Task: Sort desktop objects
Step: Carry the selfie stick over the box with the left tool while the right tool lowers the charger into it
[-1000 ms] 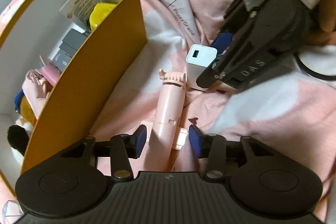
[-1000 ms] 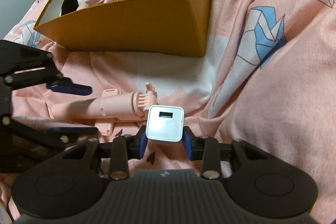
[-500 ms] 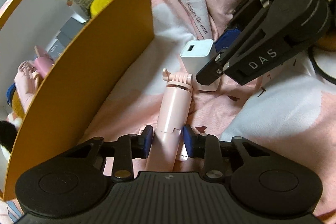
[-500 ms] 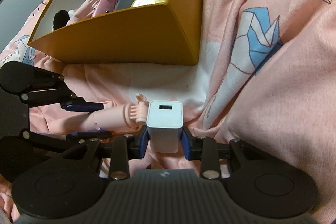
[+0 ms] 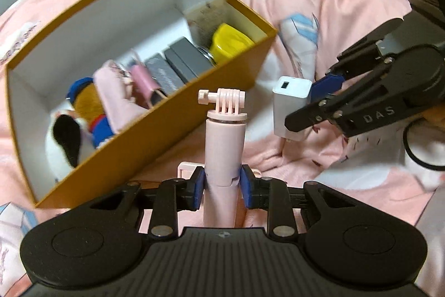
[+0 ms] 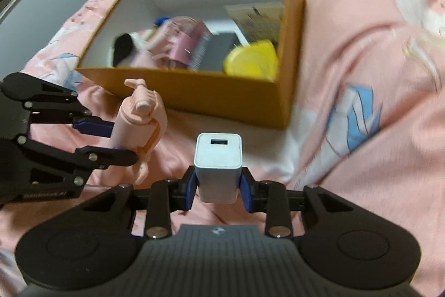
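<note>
A pink selfie stick [image 5: 225, 141] stands upright between the blue pads of my left gripper [image 5: 221, 183], whose jaws are closing and press its shaft. It hangs clear of the bedding beside the orange box [image 5: 155, 135]. To its right, my right gripper [image 5: 306, 105] is shut on a white USB charger [image 5: 290, 105], also raised. In the right wrist view the charger [image 6: 218, 157] sits port-up in my right gripper [image 6: 217, 185]. The left gripper [image 6: 122, 142] holds the stick [image 6: 139, 113] at the left, in front of the box [image 6: 194, 91].
The open box holds a yellow-lidded jar [image 5: 230, 42], grey boxes [image 5: 186, 63], pink pouches [image 5: 144, 80] and a plush toy [image 5: 66, 141]. Rumpled pink bedding [image 6: 361, 74] lies under everything. A black cable loop [image 5: 411, 149] lies at the right edge.
My left gripper closed on the pink stick and lifted it upright off the bedding. The right gripper rose with the charger. The box's inside now shows more in both views.
</note>
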`<state>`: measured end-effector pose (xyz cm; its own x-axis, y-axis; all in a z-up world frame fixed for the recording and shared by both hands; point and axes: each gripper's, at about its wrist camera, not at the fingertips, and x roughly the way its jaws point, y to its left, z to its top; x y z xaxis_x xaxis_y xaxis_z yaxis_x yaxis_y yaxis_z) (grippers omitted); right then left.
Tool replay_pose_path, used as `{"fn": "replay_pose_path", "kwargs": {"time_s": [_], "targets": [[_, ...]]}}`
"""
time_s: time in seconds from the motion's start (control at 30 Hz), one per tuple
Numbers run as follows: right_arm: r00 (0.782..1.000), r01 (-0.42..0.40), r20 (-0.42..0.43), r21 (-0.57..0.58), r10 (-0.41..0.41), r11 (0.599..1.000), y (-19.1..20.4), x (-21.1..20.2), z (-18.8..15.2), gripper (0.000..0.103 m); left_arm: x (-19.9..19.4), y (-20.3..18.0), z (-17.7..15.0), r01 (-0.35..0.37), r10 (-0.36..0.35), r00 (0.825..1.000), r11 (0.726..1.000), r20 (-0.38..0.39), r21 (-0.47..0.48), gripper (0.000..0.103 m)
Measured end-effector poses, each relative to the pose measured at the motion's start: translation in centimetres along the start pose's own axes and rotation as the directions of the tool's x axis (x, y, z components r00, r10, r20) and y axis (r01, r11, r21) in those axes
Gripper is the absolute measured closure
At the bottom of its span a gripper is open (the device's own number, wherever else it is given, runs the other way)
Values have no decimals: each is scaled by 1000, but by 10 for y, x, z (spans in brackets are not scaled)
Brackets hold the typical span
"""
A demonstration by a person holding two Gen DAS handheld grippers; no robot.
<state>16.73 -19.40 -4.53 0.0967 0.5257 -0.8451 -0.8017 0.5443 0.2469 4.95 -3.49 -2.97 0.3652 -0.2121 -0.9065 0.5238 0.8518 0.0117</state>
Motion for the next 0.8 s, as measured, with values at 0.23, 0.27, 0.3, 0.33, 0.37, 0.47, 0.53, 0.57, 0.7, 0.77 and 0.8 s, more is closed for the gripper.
{"fn": "replay_pose_path", "kwargs": {"time_s": [0.23, 0.27, 0.3, 0.33, 0.37, 0.47, 0.53, 0.57, 0.7, 0.77, 0.8], "targets": [[999, -22, 39, -107, 26, 994, 21, -30, 24, 69, -41, 14, 8, 13, -6, 996, 997, 84, -83, 72], [998, -25, 48, -120, 31, 992, 21, -34, 29, 69, -50, 17, 11, 16, -6, 995, 996, 103, -93, 72], [998, -32, 55, -132, 39, 991, 24, -41, 33, 69, -58, 19, 13, 18, -6, 993, 995, 119, -101, 72], [997, -40, 61, -143, 50, 989, 25, -48, 38, 69, -64, 21, 16, 18, -4, 991, 994, 133, -105, 72], [996, -47, 70, -158, 58, 986, 27, -55, 44, 69, -72, 24, 20, 17, -1, 989, 994, 150, -111, 72], [994, -52, 89, -189, 70, 981, 34, -72, 63, 69, -89, 33, 31, 20, 3, 982, 992, 189, -121, 72], [992, -52, 105, -216, 76, 975, 39, -80, 79, 69, -101, 42, 42, 29, 0, 975, 991, 222, -130, 72], [991, -49, 114, -232, 77, 971, 42, -83, 85, 69, -103, 47, 47, 34, -1, 972, 990, 235, -137, 72], [986, -29, 149, -297, 76, 954, 52, -93, 112, 69, -113, 66, 71, 27, 23, 953, 987, 303, -158, 72], [983, -11, 170, -335, 72, 942, 55, -94, 126, 69, -116, 75, 78, 17, 43, 943, 984, 329, -178, 72], [983, -1, 174, -354, 67, 935, 56, -92, 134, 69, -116, 81, 83, 19, 50, 938, 981, 342, -195, 72]]}}
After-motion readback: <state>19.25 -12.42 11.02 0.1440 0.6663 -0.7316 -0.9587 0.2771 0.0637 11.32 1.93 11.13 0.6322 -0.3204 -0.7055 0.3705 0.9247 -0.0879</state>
